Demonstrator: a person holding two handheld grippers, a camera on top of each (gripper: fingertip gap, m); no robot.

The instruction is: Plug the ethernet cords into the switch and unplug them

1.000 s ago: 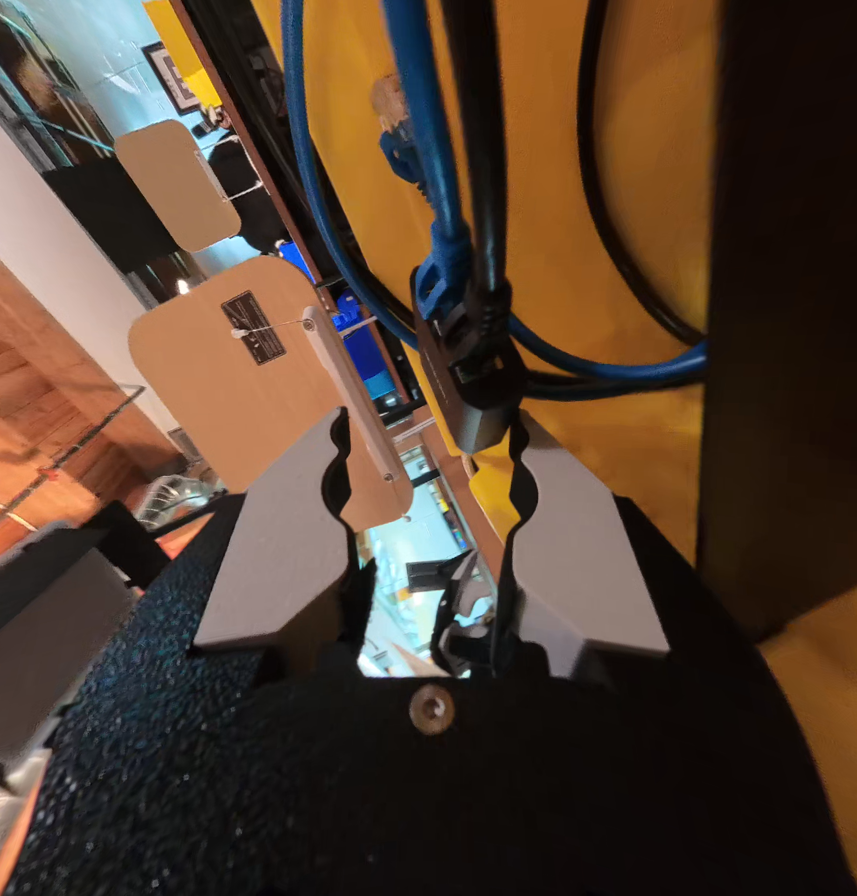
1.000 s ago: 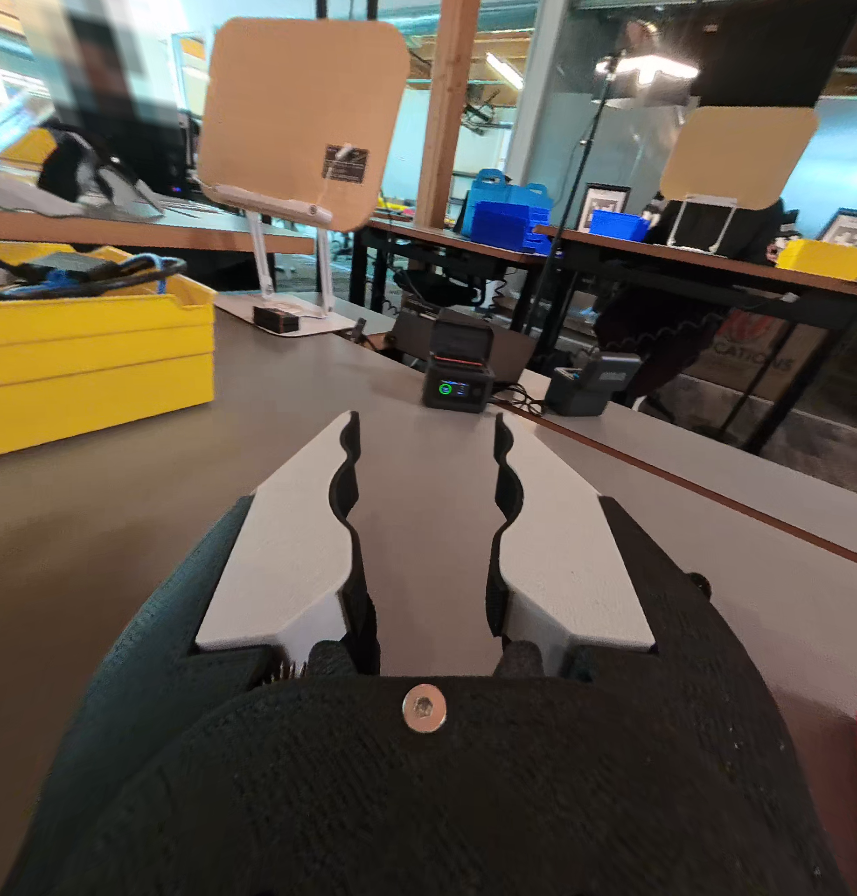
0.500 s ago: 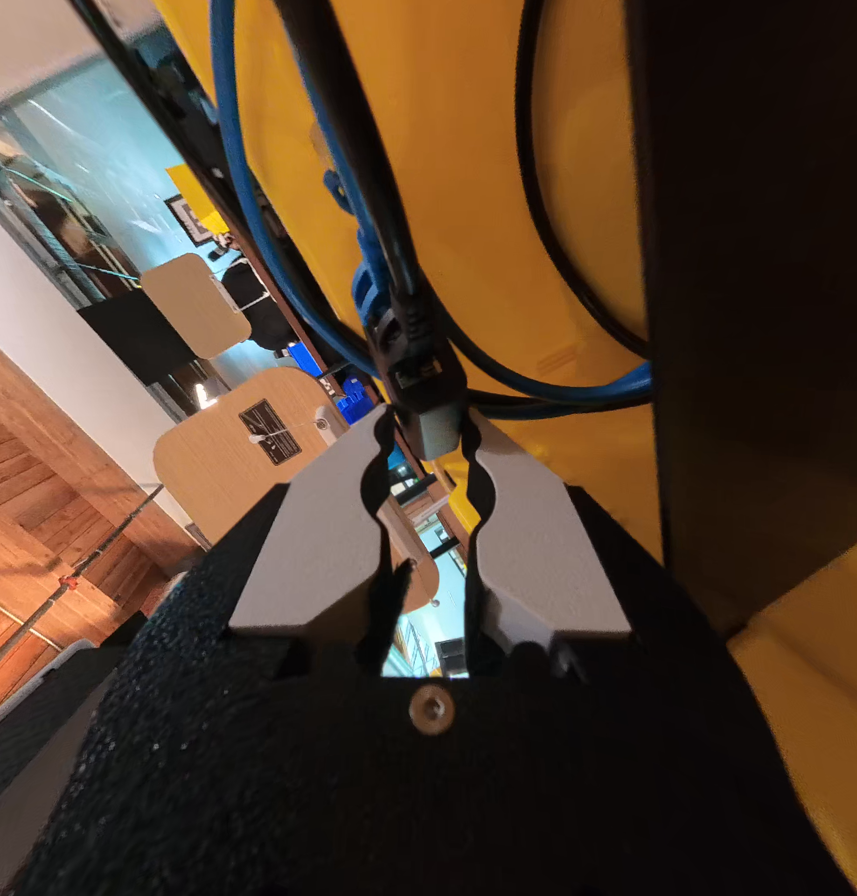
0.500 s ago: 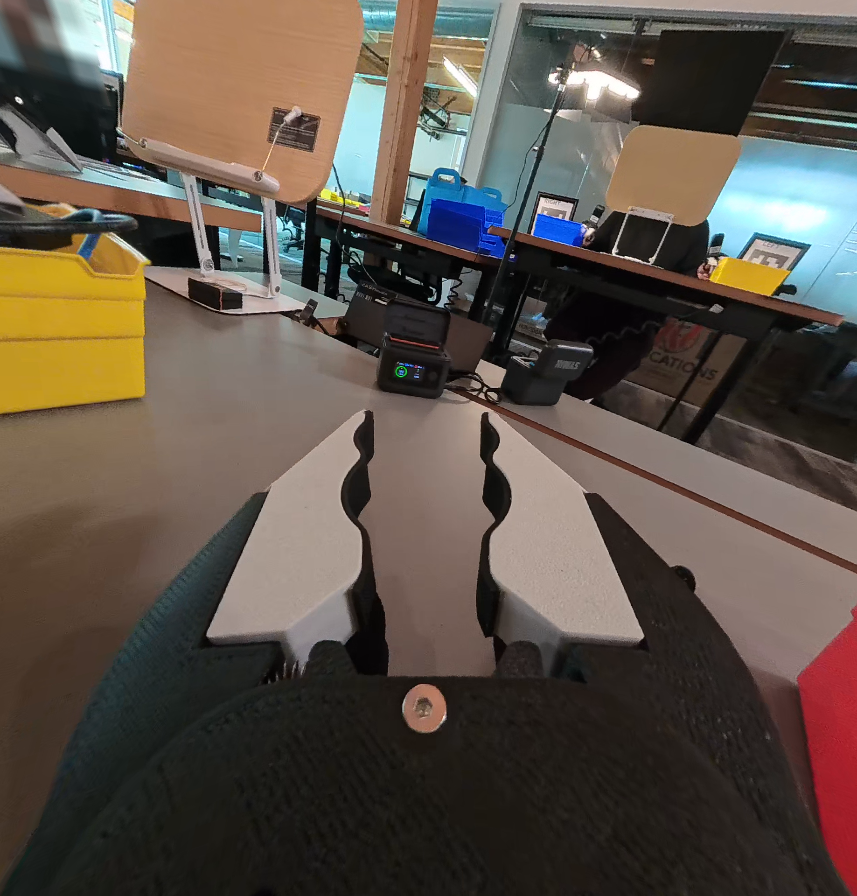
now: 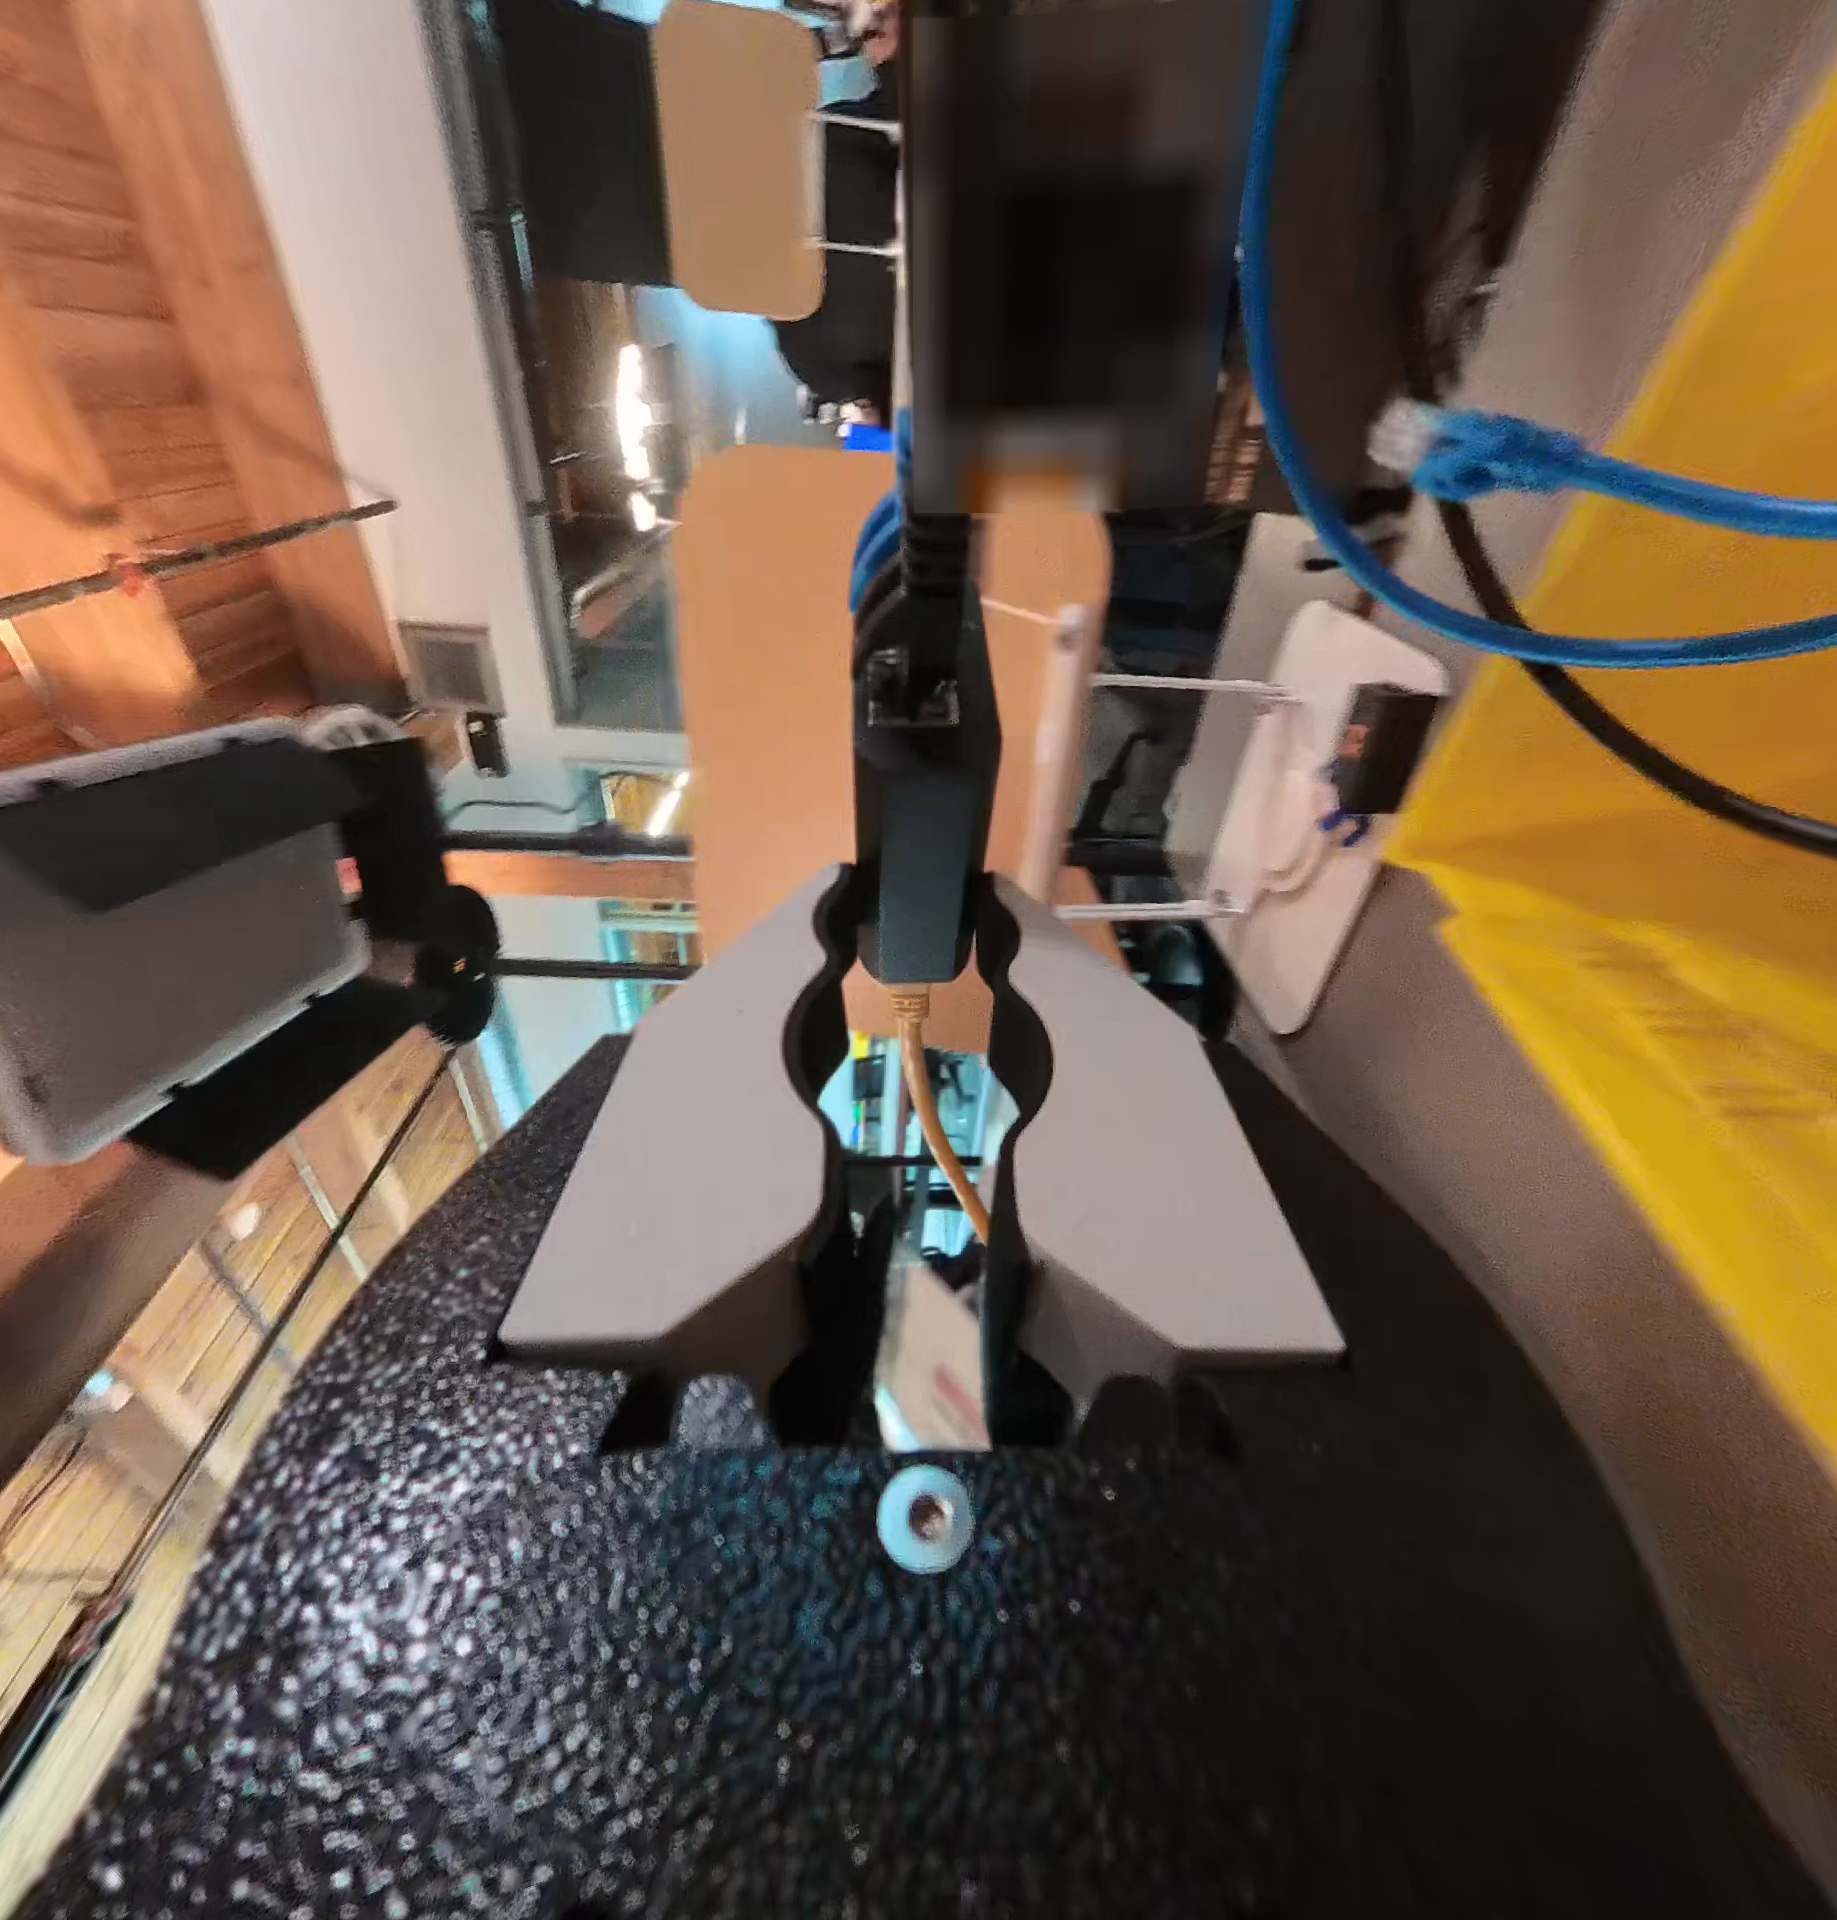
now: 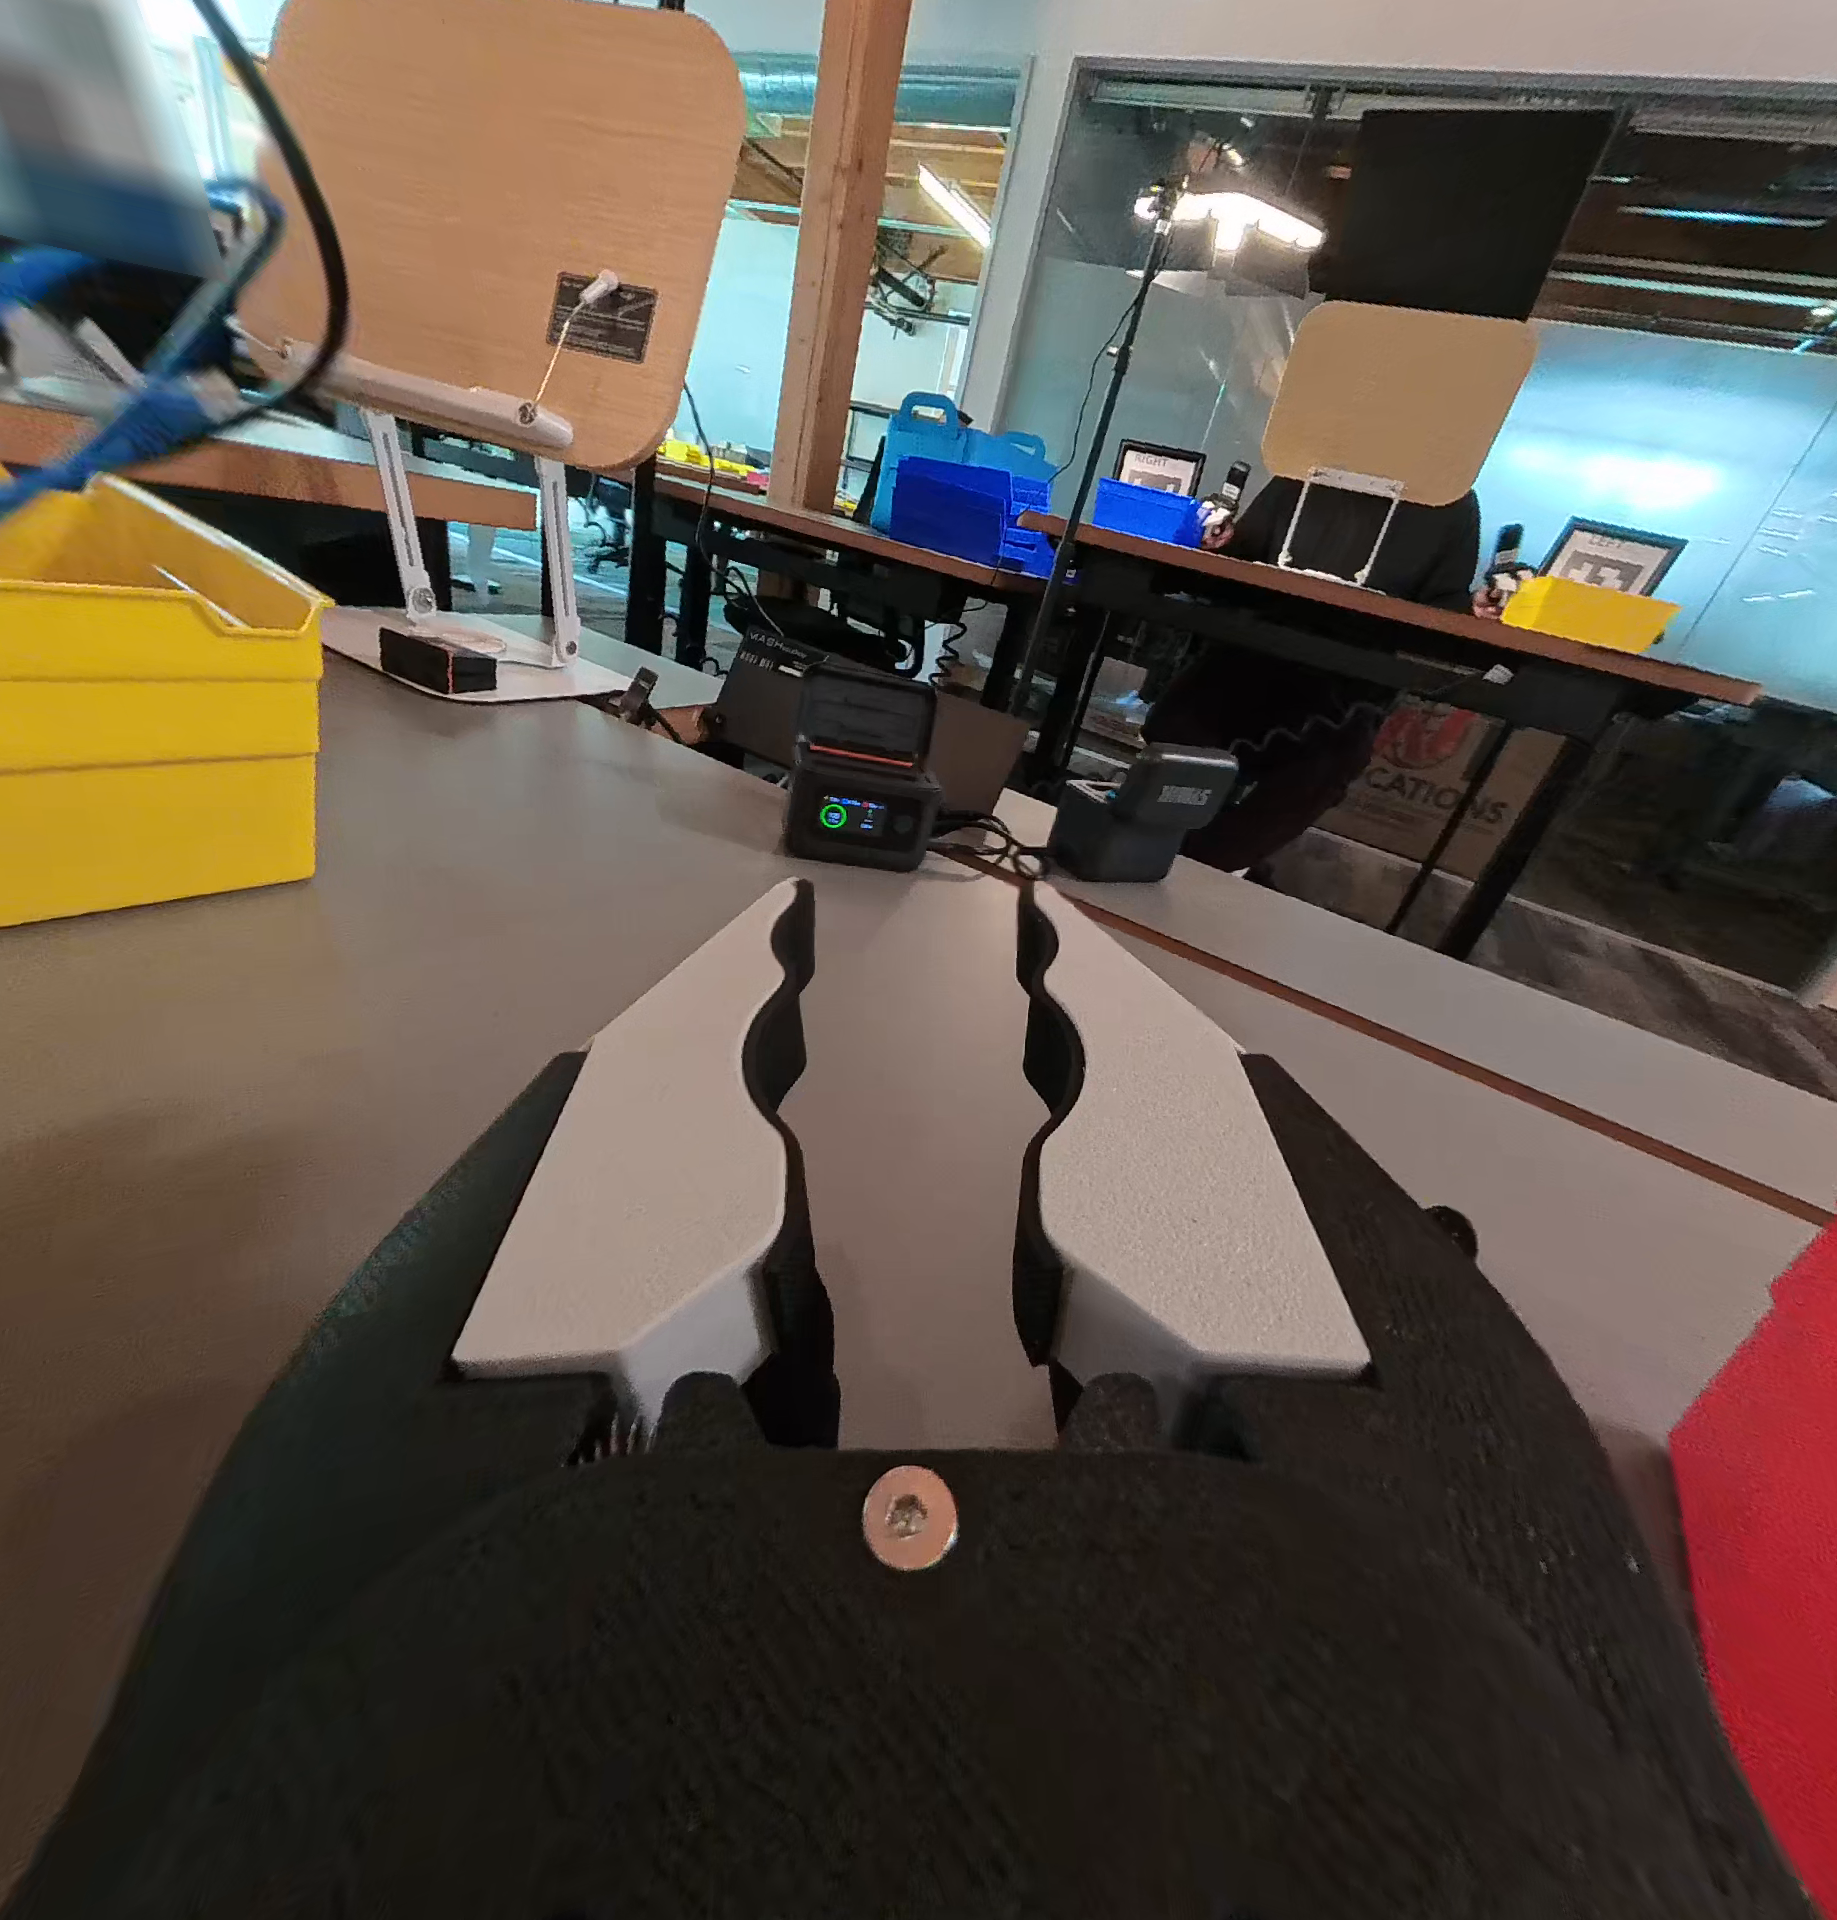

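In the left wrist view my left gripper (image 5: 914,894) is shut on the lower end of a small black switch (image 5: 919,821) and holds it in the air. A black cord (image 5: 935,540) is plugged into its far end, and a thin orange cord (image 5: 929,1101) leaves its near end between my fingers. A blue ethernet cord (image 5: 1620,499) hangs to the right with its clear plug (image 5: 1402,436) free. My right gripper (image 6: 914,904) is open and empty, low over the grey table (image 6: 478,935). The blue cord (image 6: 114,436) and the black cord (image 6: 322,239) show at the upper left of the right wrist view.
A yellow bin (image 6: 135,748) stands on the table's left; it fills the right side of the left wrist view (image 5: 1672,727). A wooden board on a white stand (image 6: 498,229), a black charger case (image 6: 862,810) and a black box (image 6: 1142,821) sit farther back. A red object (image 6: 1787,1507) is at the right edge. The grippers' ends are close to 45 cm from one another.
My left gripper closed on the switch and lifted it out of the yellow bin, with the cords trailing. My right gripper shifted a little over the table and stayed open.
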